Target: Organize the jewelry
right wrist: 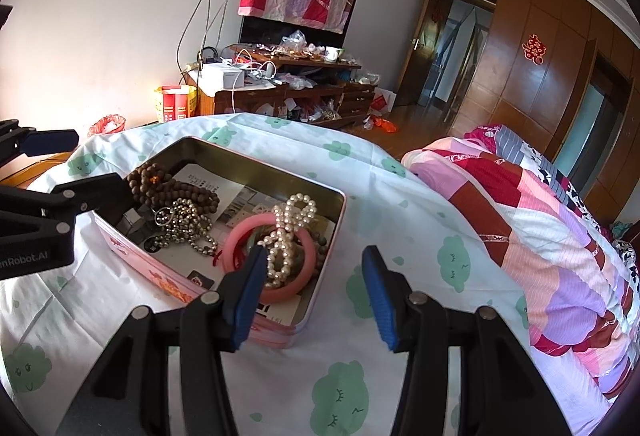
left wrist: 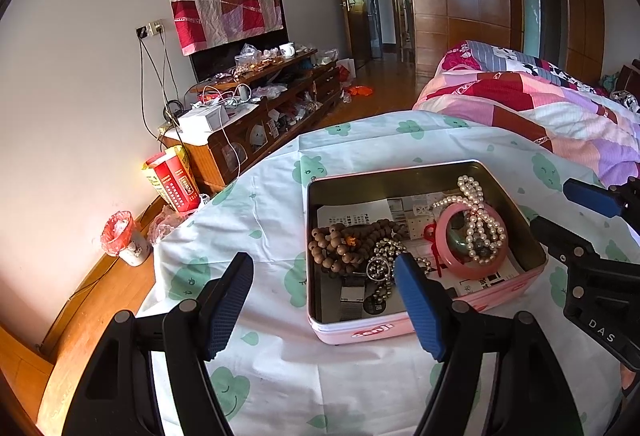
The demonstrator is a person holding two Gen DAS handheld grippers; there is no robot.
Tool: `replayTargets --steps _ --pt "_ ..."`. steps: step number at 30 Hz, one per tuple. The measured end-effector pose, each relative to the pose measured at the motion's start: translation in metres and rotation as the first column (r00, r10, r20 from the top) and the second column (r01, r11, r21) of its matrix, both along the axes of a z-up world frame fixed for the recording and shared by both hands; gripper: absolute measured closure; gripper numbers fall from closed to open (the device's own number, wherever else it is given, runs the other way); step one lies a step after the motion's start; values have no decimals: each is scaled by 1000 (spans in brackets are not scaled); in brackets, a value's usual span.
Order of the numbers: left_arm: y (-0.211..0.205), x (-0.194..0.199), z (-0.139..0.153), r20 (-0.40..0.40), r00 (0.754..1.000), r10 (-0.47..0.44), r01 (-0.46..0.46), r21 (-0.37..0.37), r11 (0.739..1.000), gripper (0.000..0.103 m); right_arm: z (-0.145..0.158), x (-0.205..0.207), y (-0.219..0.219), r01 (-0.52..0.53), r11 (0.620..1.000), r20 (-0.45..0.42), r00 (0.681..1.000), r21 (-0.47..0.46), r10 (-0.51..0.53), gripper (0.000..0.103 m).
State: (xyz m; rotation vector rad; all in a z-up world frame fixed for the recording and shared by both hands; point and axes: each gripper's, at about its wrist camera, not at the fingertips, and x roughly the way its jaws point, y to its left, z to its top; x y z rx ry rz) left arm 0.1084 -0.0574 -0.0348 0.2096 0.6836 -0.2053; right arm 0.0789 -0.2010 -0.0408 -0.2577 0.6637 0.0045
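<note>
A pink tin box point(left wrist: 404, 332) point(right wrist: 280, 336) stands open on a cloud-print cloth. Inside lie brown wooden beads point(left wrist: 348, 242) point(right wrist: 172, 188), a silver bead chain point(left wrist: 382, 260) point(right wrist: 188, 220), a pink bangle point(left wrist: 444, 240) point(right wrist: 236, 240) and a white pearl strand point(left wrist: 482, 220) point(right wrist: 290, 236) draped over the bangle. My left gripper point(left wrist: 324, 278) is open and empty, its right finger over the box's near left corner. My right gripper point(right wrist: 314, 276) is open and empty, straddling the box's near right corner.
The cloth-covered table point(left wrist: 260, 212) point(right wrist: 400, 220) meets a quilted bed point(left wrist: 540, 104) point(right wrist: 540, 220) on the right. A cluttered wooden TV cabinet point(left wrist: 256, 108) point(right wrist: 288, 88), a red carton point(left wrist: 172, 180) and a small bin point(left wrist: 124, 240) stand by the wall.
</note>
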Motion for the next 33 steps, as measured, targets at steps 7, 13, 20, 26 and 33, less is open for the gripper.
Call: replayTargets --steps 7,13,20,26,33 --pt "0 -1 0 0 1000 -1 1 0 1000 30 2 -1 0 1 1000 1 1000 -1 -1 52" --pt "0 -1 0 0 1000 0 0 1 1000 30 2 -1 0 0 1000 1 1000 0 0 52" --pt "0 -2 0 -3 1000 2 -2 -1 1000 30 1 -1 0 0 1000 1 1000 -3 0 52" --pt "-2 -2 -1 0 1000 -8 8 10 1000 30 1 -1 -1 1 1000 3 1000 -2 -1 52" --pt "-3 0 -4 3 1000 4 -5 28 1000 30 0 -1 -2 2 1000 0 1000 -1 -2 52"
